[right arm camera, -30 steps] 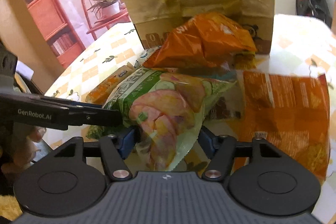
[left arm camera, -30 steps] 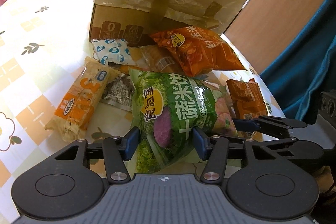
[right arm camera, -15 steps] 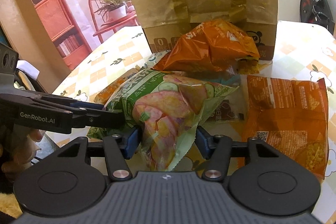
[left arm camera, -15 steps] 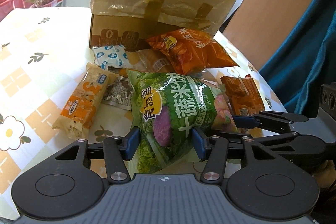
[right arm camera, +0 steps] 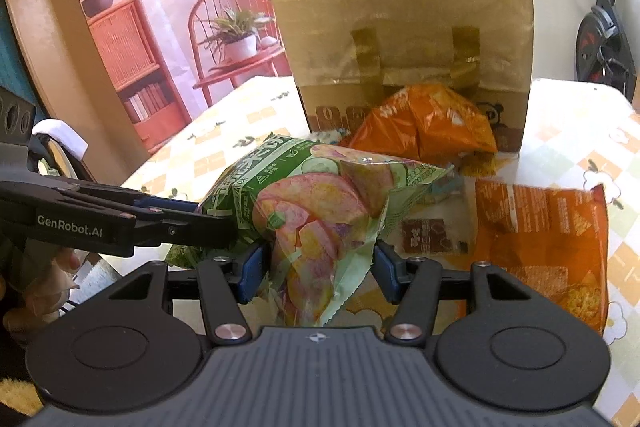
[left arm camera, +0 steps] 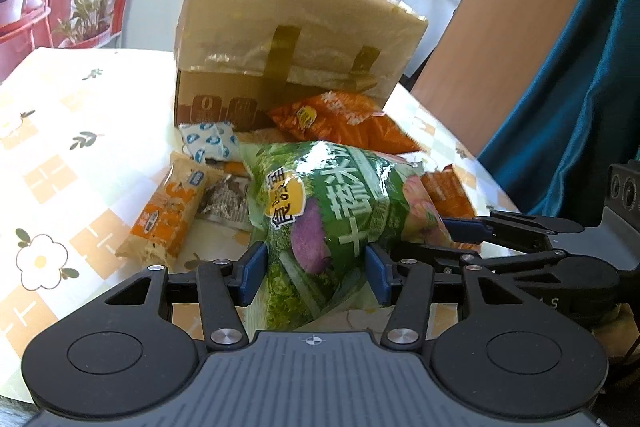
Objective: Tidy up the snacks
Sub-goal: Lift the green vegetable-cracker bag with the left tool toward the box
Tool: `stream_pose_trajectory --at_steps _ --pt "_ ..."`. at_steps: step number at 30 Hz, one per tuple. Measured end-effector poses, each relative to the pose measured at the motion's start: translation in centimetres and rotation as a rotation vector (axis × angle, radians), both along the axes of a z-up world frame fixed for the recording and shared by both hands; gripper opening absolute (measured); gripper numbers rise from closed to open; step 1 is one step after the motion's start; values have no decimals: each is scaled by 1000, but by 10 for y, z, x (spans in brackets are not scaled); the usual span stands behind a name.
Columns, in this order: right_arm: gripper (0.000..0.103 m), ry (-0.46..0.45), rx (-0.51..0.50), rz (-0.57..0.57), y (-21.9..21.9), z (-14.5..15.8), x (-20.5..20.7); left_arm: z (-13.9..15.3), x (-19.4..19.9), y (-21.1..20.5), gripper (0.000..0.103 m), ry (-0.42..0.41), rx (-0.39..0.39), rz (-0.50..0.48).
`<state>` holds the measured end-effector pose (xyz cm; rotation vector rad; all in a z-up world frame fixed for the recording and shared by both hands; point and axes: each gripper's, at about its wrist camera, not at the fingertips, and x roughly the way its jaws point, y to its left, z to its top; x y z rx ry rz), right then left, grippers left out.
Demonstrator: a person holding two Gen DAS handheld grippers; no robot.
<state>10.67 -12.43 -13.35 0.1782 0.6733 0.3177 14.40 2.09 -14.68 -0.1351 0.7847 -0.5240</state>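
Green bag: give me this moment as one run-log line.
green bag | gripped between both tongs, left and right | raised off the table | box behind | other snacks lying loose

Each wrist camera sits low behind its own fingers, facing the cardboard box (left arm camera: 296,39) across the table. Both views share, at close range, the green snack bag (left arm camera: 328,211), seen from opposite ends.
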Motion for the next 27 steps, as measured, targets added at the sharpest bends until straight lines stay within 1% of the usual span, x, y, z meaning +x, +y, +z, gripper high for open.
stream_pose_trajectory --at_steps 3,5,8,13,16,27 --pt "58 -26 20 -14 -3 12 -1 15 0 -2 54 -38 7 -9" --pt "58 -48 40 -25 -7 23 2 27 2 -2 55 -67 -3 -8" --pt "58 -103 44 -29 -11 42 5 47 8 -1 55 -111 -30 -3" --pt "58 -203 48 -33 -17 75 15 79 20 -6 54 -190 -42 -2" --pt "58 -249 52 -33 -21 92 25 91 32 -11 54 -222 -48 3" --pt "58 -349 34 -11 -34 129 74 125 76 -25 54 -308 -36 23"
